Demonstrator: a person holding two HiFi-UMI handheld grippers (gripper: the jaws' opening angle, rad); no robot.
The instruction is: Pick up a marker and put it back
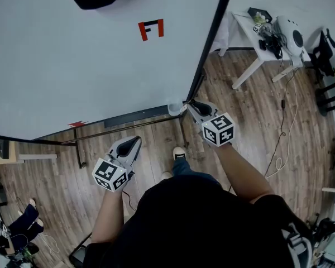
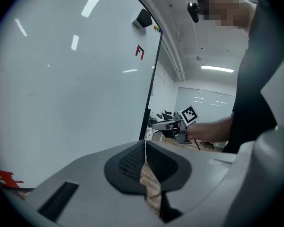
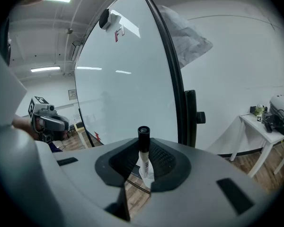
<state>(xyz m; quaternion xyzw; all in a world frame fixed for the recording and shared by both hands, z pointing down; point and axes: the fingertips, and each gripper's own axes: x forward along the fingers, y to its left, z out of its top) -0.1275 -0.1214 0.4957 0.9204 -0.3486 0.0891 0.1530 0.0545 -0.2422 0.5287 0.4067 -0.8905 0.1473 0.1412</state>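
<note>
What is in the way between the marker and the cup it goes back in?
Nothing visible. The right gripper holds the marker upright right at the cup by the board's lower corner. The left gripper is shut, empty and off to the side.

The white marker (image 3: 144,161), black cap up, stands upright clamped in the right tool (image 3: 141,168).

Wood floor (image 1: 251,121) lies below both grippers. A whiteboard stand (image 1: 78,149) rests on it ahead of the left gripper (image 1: 135,143). A white table (image 1: 247,29) stands well beyond the right gripper (image 1: 191,104), and a cable (image 1: 283,133) trails to that gripper's right.
</note>
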